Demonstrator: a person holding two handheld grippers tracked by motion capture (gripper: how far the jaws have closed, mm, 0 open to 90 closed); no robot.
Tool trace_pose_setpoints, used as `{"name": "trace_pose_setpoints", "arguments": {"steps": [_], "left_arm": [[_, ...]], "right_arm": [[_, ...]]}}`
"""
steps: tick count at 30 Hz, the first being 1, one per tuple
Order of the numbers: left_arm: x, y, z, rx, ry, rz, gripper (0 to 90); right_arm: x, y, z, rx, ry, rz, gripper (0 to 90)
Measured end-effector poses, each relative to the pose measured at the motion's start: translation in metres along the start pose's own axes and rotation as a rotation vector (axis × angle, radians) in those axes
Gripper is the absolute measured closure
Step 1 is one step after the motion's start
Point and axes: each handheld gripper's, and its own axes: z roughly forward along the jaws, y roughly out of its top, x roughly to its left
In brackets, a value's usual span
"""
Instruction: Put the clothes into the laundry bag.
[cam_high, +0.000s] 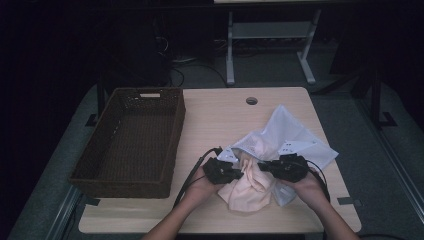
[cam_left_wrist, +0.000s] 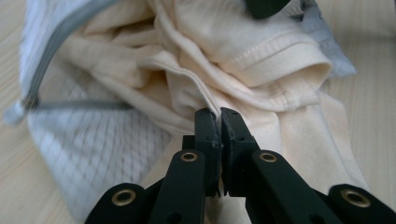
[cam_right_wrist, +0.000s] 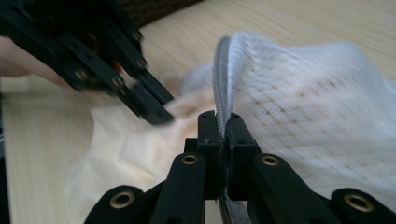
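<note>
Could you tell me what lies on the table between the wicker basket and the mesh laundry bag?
In the high view, bare tabletop separates the wicker basket from the mesh laundry bag.

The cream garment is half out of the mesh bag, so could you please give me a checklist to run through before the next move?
1. Left gripper shut on a fold of the garment: ok.
2. Right gripper shut on the mesh bag at its zipper edge: ok.
3. The two grippers hold different things, so they can pull apart: ok.
4. Garment free of the bag: not ok, part of it lies inside the opening.
5. Garment clear of the zipper teeth: cannot tell.
6. Basket open and beside the left hand to take the garment: ok.
</note>
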Motion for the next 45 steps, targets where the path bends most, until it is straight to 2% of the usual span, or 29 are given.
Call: {"name": "trace_pose_setpoints", "arguments": {"steps": [3, 4, 5, 6, 8, 10, 13, 17, 18, 19, 20, 21, 22, 24, 25, 26, 27, 30, 33, 34, 35, 38, 39, 40, 41, 42, 43, 44, 45], "left_arm": [[-0.001, 0.001, 0.002, -0.017, -0.001, -0.003, 86.4], [-0.002, 0.003, 0.002, -0.055, 0.000, -0.006, 86.4], [-0.002, 0.003, 0.002, -0.055, 0.000, -0.006, 86.4], [-0.003, 0.004, 0.000, -0.091, 0.004, -0.013, 86.5], [-0.004, 0.005, 0.000, -0.101, 0.009, -0.014, 86.0], [-0.003, 0.003, 0.002, -0.086, 0.015, -0.018, 83.7], [0.003, -0.002, 0.002, -0.066, 0.026, -0.045, 76.2], [0.010, -0.001, -0.007, -0.075, 0.030, -0.068, 60.3], [0.016, -0.001, -0.017, -0.084, 0.060, -0.085, 57.7], [0.016, -0.001, -0.017, -0.084, 0.060, -0.085, 56.7], [0.022, -0.001, -0.024, -0.084, 0.112, -0.091, 56.3], [0.022, -0.001, -0.024, -0.084, 0.112, -0.091, 55.6], [0.030, 0.000, -0.026, -0.063, 0.180, -0.091, 54.2], [0.033, 0.001, -0.025, -0.063, 0.197, -0.092, 50.2], [0.037, 0.003, -0.022, -0.049, 0.208, -0.090, 50.2], [0.043, 0.005, -0.013, -0.019, 0.242, -0.081, 46.7], [0.043, 0.005, -0.013, -0.019, 0.242, -0.081, 46.1], [0.054, 0.012, 0.007, 0.014, 0.258, -0.070, 48.3], [0.057, 0.014, 0.010, 0.020, 0.235, -0.068, 73.4], [0.056, 0.015, 0.008, 0.033, 0.223, -0.066, 80.7], [0.056, 0.015, 0.008, 0.033, 0.223, -0.066, 83.1], [0.037, 0.013, -0.018, -0.004, 0.250, -0.061, 84.5], [0.037, 0.013, -0.018, -0.004, 0.250, -0.061, 84.6], [0.020, 0.009, -0.039, -0.049, 0.264, -0.058, 84.6], [0.020, 0.009, -0.039, -0.049, 0.264, -0.058, 84.6], [0.005, 0.000, -0.047, 0.006, 0.261, -0.043, 84.7], [0.005, 0.000, -0.047, 0.006, 0.261, -0.043, 84.7], [-0.003, -0.013, -0.046, 0.070, 0.250, -0.045, 84.6], [-0.003, -0.013, -0.046, 0.070, 0.250, -0.045, 84.6]], "right_arm": [[0.007, 0.005, 0.000, -0.010, 0.024, -0.012, 86.4], [0.017, 0.010, 0.000, -0.027, 0.068, -0.031, 86.4], [0.023, 0.012, -0.001, -0.026, 0.080, -0.050, 86.4], [0.028, 0.013, -0.001, -0.026, 0.088, -0.067, 86.4], [0.033, 0.014, -0.003, -0.029, 0.100, -0.083, 86.4], [0.032, 0.012, -0.004, -0.011, 0.089, -0.092, 86.4], [0.025, 0.004, -0.003, 0.022, 0.068, -0.075, 86.4], [0.018, -0.002, -0.004, 0.034, 0.058, -0.054, 86.3], [0.017, -0.002, -0.005, 0.030, 0.056, -0.049, 86.3], [0.017, -0.002, -0.006, 0.029, 0.056, -0.045, 86.3], [0.016, -0.002, -0.007, 0.025, 0.054, -0.047, 86.3], [0.016, -0.001, -0.007, 0.023, 0.054, -0.045, 86.3], [0.016, -0.001, -0.008, 0.021, 0.054, -0.045, 86.3], [0.015, 0.000, -0.008, 0.019, 0.053, -0.048, 86.3], [0.015, 0.000, -0.008, 0.019, 0.053, -0.048, 86.3], [0.015, 0.000, -0.007, 0.017, 0.052, -0.048, 86.3], [0.015, 0.000, -0.007, 0.019, 0.051, -0.045, 86.3], [0.014, 0.000, -0.007, 0.020, 0.051, -0.043, 86.3], [0.013, -0.001, -0.006, 0.021, 0.048, -0.040, 86.3], [0.012, -0.001, -0.006, 0.023, 0.045, -0.039, 86.3], [0.011, -0.002, -0.005, 0.023, 0.045, -0.039, 86.3], [0.009, -0.003, -0.005, 0.025, 0.039, -0.034, 86.3], [0.009, -0.003, -0.005, 0.025, 0.039, -0.034, 86.3], [0.009, -0.004, -0.005, 0.027, 0.031, -0.033, 86.3], [0.009, -0.004, -0.005, 0.027, 0.031, -0.033, 86.3], [0.009, -0.004, -0.006, 0.027, 0.030, -0.032, 86.3], [0.009, -0.004, -0.006, 0.027, 0.030, -0.032, 86.3], [0.010, -0.004, -0.005, 0.030, 0.029, -0.034, 86.3], [0.010, -0.004, -0.005, 0.030, 0.029, -0.034, 86.3]]}}
